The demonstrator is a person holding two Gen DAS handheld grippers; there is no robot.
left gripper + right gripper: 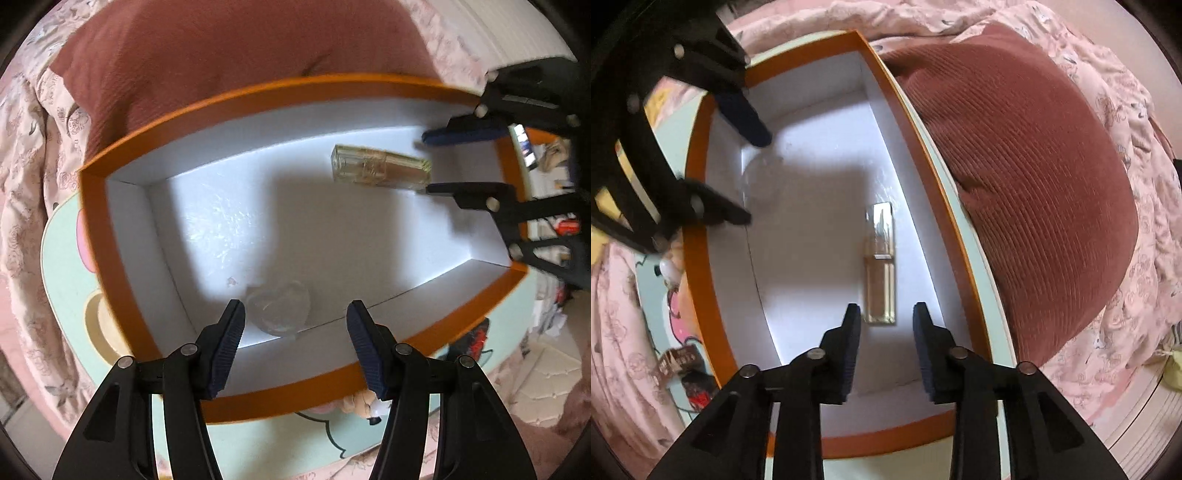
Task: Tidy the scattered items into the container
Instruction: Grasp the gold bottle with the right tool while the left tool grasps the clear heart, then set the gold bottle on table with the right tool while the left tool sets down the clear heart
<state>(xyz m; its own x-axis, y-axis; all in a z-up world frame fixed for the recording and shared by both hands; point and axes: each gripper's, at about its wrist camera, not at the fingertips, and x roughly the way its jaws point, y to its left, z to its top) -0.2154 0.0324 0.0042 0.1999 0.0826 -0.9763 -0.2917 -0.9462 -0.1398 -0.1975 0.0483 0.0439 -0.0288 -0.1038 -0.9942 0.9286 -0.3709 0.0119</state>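
Lying on the white floor of the orange-walled rectangular cardboard box (701, 206) is a clear rectangular glass perfume bottle with pale amber liquid (881, 266), flat on its side, just beyond the tips of the right gripper (886, 314).

Right gripper: in its own view, black arms with dark blue ribbed pads, pointing down into the box from 6 o'clock. Jaws spread a little; the bottle's near end sits just past the gap and neither pad presses on it. In the left wrist view this gripper (424, 164) enters at 3 o'clock, its tips at the bottle's (380, 168) end.

Left gripper (295, 314): jaws spread wide, nothing pinched. In the right wrist view it (757, 177) enters at 10 o'clock.

Clear rounded glass item (280, 310), faint and hard to make out: on the box (96, 221) floor near the wall, between and just beyond the left gripper's tips.

Surroundings: pale green board with cartoon print (62, 258) under the box; ribbed rust-red cushion (1027, 166) just beside the box's long wall at 2 o'clock; pink floral bedding (1108, 81) around. Small dark packets (687, 369) on the board at 8 o'clock, outside the box.
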